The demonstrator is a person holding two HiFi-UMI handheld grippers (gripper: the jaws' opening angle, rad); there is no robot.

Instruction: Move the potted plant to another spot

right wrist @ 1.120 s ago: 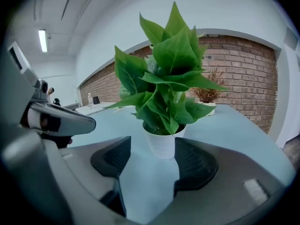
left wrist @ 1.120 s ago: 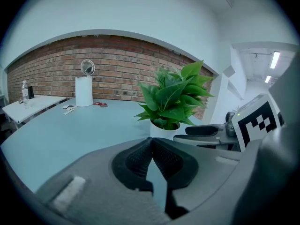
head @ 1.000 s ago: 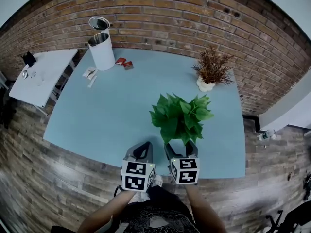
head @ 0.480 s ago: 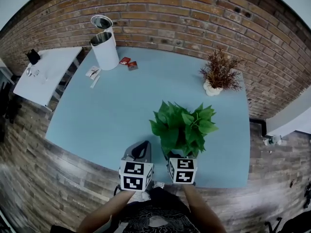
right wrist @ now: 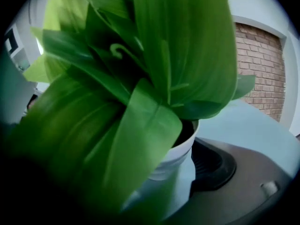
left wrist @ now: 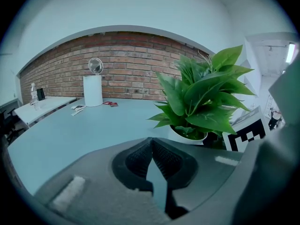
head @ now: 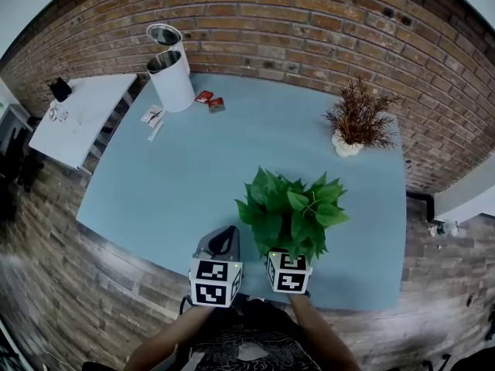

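Plant (head: 290, 211): bushy, with broad glossy green leaves, in a small round white pot (right wrist: 177, 154) with dark soil. Upright. At the table's (head: 178, 176) near edge, right of centre. Pot wall touches the right gripper's (head: 289, 256) pad. Can't tell if it's lifted.

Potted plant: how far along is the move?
Grasp looks done: the right gripper has the white pot of the potted plant between its fingers. In hand: the plant is at the table's near edge; lifted or resting, unclear. Left: set down, release. The left gripper is shut, empty.
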